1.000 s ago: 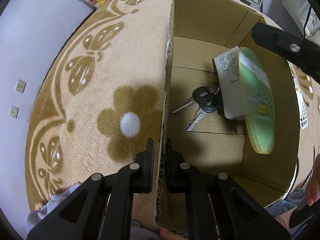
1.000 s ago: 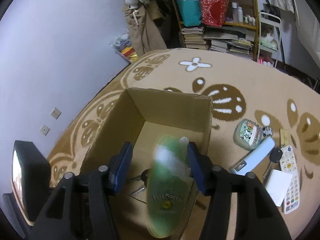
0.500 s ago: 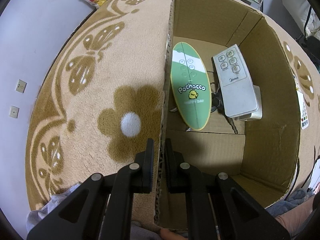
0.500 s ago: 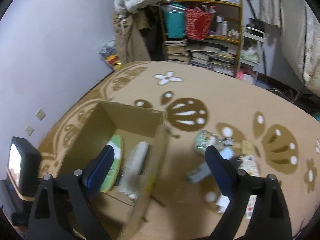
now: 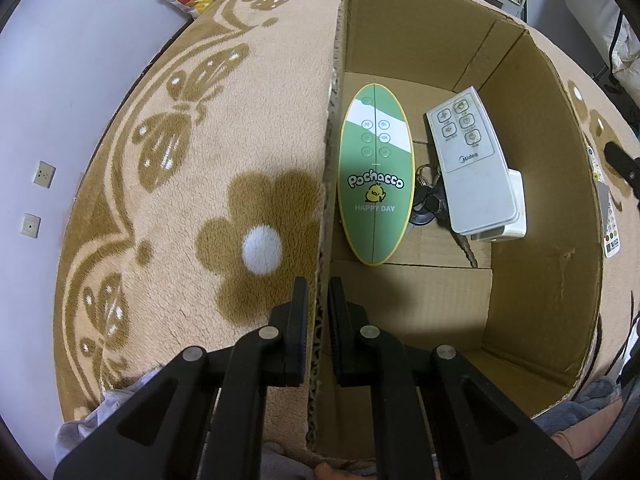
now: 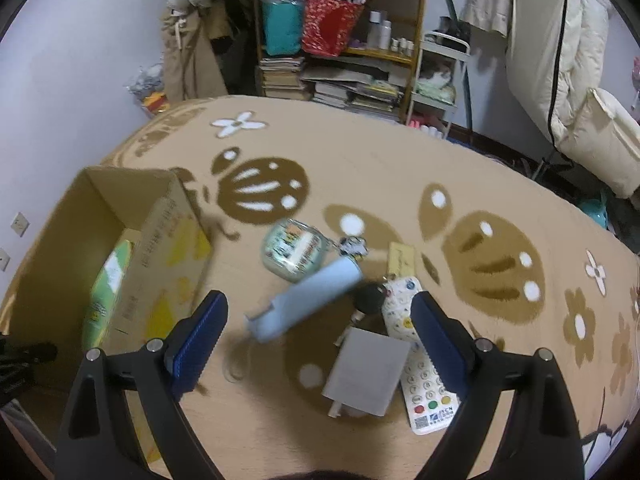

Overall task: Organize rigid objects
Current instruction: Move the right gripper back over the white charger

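My left gripper (image 5: 318, 292) is shut on the near left wall of the open cardboard box (image 5: 540, 184). On the box floor lie a green oval Pochacco remote (image 5: 375, 176), a white Midea remote (image 5: 470, 160) over a white block, and a bunch of keys (image 5: 428, 200) between them. My right gripper (image 6: 320, 312) is open and empty, held above a pile on the carpet: a pale blue case (image 6: 308, 300), a grey flat box (image 6: 366, 372), a white remote (image 6: 420, 360), a car key (image 6: 370, 298) and a round green pouch (image 6: 290, 250). The cardboard box (image 6: 160, 240) sits left of them.
Everything rests on a tan carpet (image 6: 360, 168) with brown flower and butterfly patterns. Bookshelves (image 6: 340, 40) with books and bags stand against the far wall, bedding (image 6: 580, 80) to the right. A person's clothed knee (image 5: 580, 424) shows at the box's near right corner.
The green remote left my right gripper and now lies flat in the box. My right gripper opened and swung right, from over the box to above the pile. The left gripper kept still.
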A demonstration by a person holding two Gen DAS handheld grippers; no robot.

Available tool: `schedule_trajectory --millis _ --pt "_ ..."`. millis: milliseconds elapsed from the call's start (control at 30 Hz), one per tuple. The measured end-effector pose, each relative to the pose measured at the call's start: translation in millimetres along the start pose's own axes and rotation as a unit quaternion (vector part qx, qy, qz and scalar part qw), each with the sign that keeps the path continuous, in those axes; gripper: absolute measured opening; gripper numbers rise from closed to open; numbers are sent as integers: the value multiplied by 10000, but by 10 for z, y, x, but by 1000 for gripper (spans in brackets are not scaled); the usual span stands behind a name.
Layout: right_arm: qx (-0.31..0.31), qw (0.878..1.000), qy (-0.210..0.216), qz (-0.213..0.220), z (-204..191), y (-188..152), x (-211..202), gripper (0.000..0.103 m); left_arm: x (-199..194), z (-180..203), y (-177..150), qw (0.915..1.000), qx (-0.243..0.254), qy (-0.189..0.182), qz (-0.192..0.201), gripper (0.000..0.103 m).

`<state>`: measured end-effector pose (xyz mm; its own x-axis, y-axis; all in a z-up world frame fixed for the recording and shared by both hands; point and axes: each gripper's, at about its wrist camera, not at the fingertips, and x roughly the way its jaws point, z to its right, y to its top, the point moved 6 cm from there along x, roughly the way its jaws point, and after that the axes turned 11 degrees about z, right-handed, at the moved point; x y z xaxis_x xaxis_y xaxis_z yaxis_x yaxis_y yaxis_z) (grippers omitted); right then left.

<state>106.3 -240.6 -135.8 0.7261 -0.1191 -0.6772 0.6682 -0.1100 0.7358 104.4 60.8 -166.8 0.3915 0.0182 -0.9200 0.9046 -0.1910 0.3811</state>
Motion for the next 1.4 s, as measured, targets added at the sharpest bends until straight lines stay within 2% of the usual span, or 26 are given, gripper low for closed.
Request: schedule_trajectory --millis 533,867,1200,1400 --pt "150 9989 -200 -386 135 -405 298 98 4 0 7 10000 2 9 -3 10" --pt "212 9977 -402 -497 206 -640 437 97 1 -3 19 10000 9 25 4 10" --pt "176 9976 -525 -412 188 -684 458 97 10 4 11 10000 8 36 5 9" --pt "49 9967 -716 -380 195 -698 447 89 10 12 11 10000 21 51 8 9"
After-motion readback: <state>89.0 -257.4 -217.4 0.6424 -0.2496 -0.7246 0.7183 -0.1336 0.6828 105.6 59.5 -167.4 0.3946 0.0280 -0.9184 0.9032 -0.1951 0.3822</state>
